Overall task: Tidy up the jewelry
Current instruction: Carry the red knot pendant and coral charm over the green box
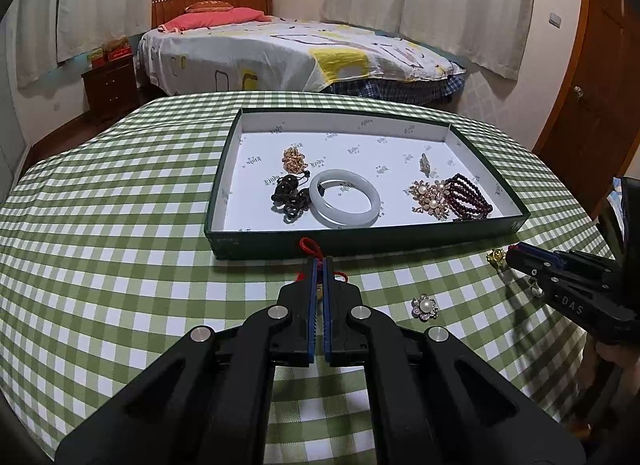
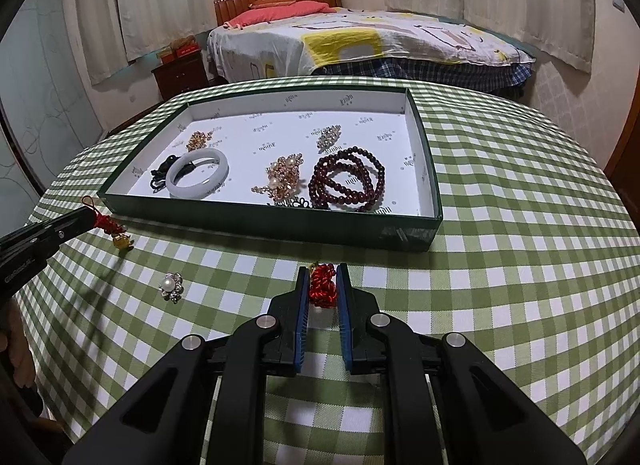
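Your left tool (image 1: 321, 265) is pressed together on a red cord charm (image 1: 307, 244); the cord loop pokes out past the tips, and in the right view a yellow bead (image 2: 121, 242) hangs from the red knot below that tool, just above the table (image 1: 120, 265). Your right tool (image 2: 323, 274) is pinching a red knot charm (image 2: 322, 285) between its blue pads, low over the table; a gold bit (image 1: 495, 257) shows at its tip in the left view. Box (image 1: 272, 245) sits just ahead of both tools, near wall almost at the left tool's tips. Inside the box, ahead of the left tool: white bangle (image 1: 345, 198) touching black beads (image 1: 290, 199), gold brooch (image 1: 294, 159) further back. Ahead-right: pearl-flower brooch (image 1: 430, 197) touching dark red bead bracelet (image 1: 468, 197), small brooch (image 1: 425, 164) behind them. Loose pearl brooch (image 1: 425, 307) lies on the table between the two tools, right of the left tool, left of the right one, touching neither. Bed (image 1: 280, 53) is well beyond the table.
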{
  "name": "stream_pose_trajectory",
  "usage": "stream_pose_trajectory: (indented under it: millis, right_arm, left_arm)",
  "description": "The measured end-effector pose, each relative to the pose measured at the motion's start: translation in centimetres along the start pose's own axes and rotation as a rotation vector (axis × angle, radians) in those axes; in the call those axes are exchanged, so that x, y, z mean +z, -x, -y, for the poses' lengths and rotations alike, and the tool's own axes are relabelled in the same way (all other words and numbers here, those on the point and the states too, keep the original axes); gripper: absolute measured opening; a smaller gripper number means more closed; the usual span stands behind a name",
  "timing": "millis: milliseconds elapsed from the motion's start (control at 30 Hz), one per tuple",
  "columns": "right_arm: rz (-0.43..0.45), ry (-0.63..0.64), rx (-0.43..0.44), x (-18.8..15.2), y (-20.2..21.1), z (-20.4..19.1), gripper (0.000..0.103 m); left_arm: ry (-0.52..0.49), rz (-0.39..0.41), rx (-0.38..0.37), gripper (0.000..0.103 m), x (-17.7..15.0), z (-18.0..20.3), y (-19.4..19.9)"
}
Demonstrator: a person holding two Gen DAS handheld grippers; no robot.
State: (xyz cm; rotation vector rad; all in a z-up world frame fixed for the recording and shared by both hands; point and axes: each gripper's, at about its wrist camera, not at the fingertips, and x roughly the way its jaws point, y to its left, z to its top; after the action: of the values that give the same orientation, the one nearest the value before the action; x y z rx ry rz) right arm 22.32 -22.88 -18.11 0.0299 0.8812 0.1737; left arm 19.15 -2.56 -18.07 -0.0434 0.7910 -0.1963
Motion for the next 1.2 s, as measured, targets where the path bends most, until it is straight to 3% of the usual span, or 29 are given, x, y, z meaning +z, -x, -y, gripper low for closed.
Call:
stream_pose_trajectory:
  millis: [667,967,1200]
  right_arm:
    - [0.101,0.000,0.018,1.3,4.4,-0.5,0.014]
    - [0.190,0.008,0.027,4.2,6.5,-0.9,0.014]
    - [0.274,0.023,0.025,7.8,7.0,-0.6,0.014]
  left_arm:
    - [0.001,0.096,-0.017,0.003,1.7,0.6,4.3]
    - [-0.020,0.173,-0.045,0.003,4.5,1.6,6.1]
    - [-0.046,0.235,-0.068,0.003,8.1,2.7,5.3]
